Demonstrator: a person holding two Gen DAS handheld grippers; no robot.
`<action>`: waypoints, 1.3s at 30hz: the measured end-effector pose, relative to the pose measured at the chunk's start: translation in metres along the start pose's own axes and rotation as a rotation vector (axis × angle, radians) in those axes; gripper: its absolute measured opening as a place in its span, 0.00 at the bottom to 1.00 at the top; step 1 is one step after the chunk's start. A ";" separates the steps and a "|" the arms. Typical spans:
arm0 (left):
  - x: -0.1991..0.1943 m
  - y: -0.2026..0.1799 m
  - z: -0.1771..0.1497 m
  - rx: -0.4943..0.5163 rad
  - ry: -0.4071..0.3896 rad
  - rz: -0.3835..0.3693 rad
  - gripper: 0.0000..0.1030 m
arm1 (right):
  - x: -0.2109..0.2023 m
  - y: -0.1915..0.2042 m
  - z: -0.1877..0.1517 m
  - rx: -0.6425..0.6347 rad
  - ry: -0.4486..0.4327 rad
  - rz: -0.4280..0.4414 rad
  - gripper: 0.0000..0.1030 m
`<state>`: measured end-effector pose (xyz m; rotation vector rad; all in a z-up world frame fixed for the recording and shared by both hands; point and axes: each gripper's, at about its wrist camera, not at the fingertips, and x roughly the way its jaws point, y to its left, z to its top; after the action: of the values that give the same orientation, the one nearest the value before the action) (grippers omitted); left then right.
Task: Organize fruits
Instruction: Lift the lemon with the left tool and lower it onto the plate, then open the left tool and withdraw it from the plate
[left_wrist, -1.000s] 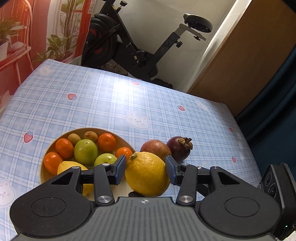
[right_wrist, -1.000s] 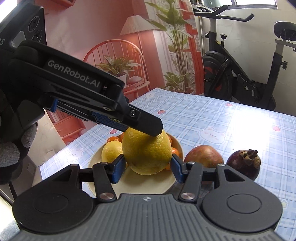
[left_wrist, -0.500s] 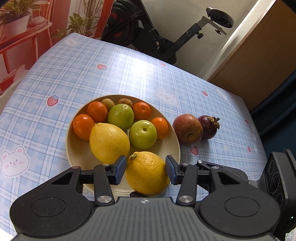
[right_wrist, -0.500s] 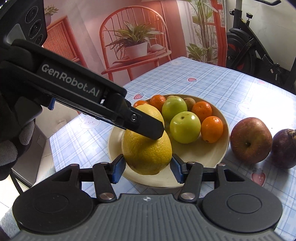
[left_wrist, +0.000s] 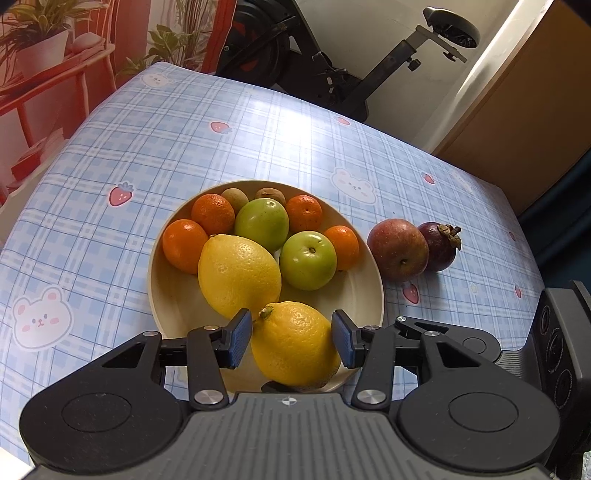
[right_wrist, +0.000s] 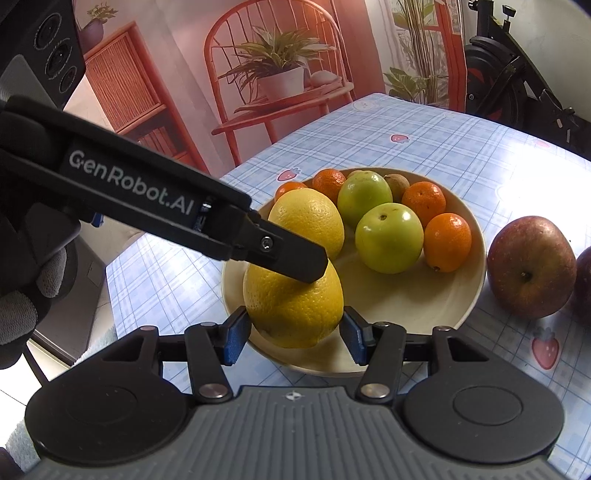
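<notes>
Presently, left wrist view: left gripper (left_wrist: 291, 332) clamped on the held lemon (left_wrist: 295, 343), blue pads pressing its two sides, stem nub turned up and left. Held lemon positioned over the near rim of the cream bowl (left_wrist: 155, 280); whether resting on it or just above, cannot tell. In the bowl: second lemon (left_wrist: 238, 277) just beyond the held one, two green apples (left_wrist: 308, 260) behind it, four mandarins (left_wrist: 184, 243) around the far side, two small brown fruits (left_wrist: 234, 199) at the back rim. Outside the bowl, to its right on the blue checked tablecloth (left_wrist: 258, 140): red apple (left_wrist: 399, 249) and mangosteen (left_wrist: 441, 245), touching each other. Exercise bike (left_wrist: 332, 74) beyond the far table edge. Right wrist view: right gripper (right_wrist: 291, 332) likewise closed on the same held lemon (right_wrist: 291, 310), pads against its flanks. One of the left gripper's fingers (right_wrist: 288, 258) laid across the top of the fruit, reaching in from the upper left; gloved left hand (right_wrist: 22, 295) at the left edge. Held lemon again at the bowl's near rim, second lemon just behind it, red apple outside on the right.
</notes>
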<state>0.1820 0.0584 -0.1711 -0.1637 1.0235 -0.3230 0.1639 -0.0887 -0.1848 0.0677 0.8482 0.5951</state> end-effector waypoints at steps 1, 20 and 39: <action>0.001 0.000 0.000 -0.001 0.001 0.002 0.50 | 0.000 0.000 -0.001 0.003 -0.001 -0.002 0.55; -0.001 0.000 0.002 -0.001 -0.021 0.069 0.51 | -0.013 -0.007 -0.007 0.019 -0.026 -0.026 0.55; -0.011 -0.001 -0.005 0.013 -0.034 0.123 0.51 | -0.059 -0.036 -0.014 0.050 -0.137 -0.127 0.55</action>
<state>0.1721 0.0612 -0.1647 -0.0931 0.9932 -0.2144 0.1407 -0.1518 -0.1638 0.0978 0.7284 0.4446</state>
